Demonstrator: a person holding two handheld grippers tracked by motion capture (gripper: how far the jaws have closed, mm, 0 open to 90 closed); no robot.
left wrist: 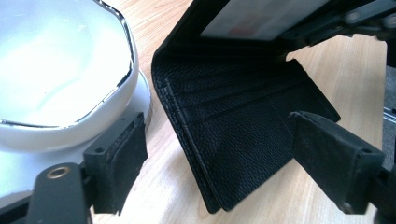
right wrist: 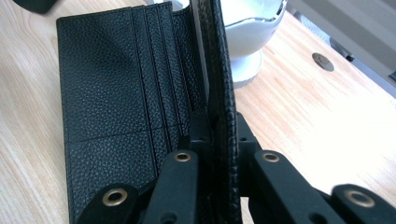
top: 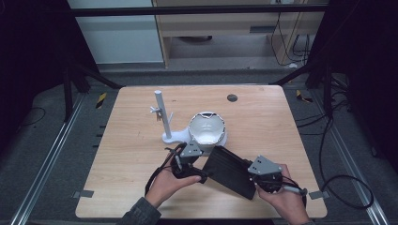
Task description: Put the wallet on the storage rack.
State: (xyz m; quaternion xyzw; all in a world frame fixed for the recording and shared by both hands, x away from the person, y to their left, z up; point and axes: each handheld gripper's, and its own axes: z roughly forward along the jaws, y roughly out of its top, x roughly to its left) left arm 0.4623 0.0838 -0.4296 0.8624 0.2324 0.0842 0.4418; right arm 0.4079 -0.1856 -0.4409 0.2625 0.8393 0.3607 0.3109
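Note:
A black leather wallet lies open on the wooden table between both grippers. One flap, with card slots, rests flat on the wood. The other flap stands upright, and my right gripper is shut on its edge. In the left gripper view my left gripper is open, its pads either side of the flat flap without touching it. From above, the left gripper sits at the wallet's left end and the right gripper at its right end.
A white bowl stands just behind the wallet, close to my left gripper's left pad. A white stand with an upright post is to the bowl's left. A dark round insert sits in the table farther back.

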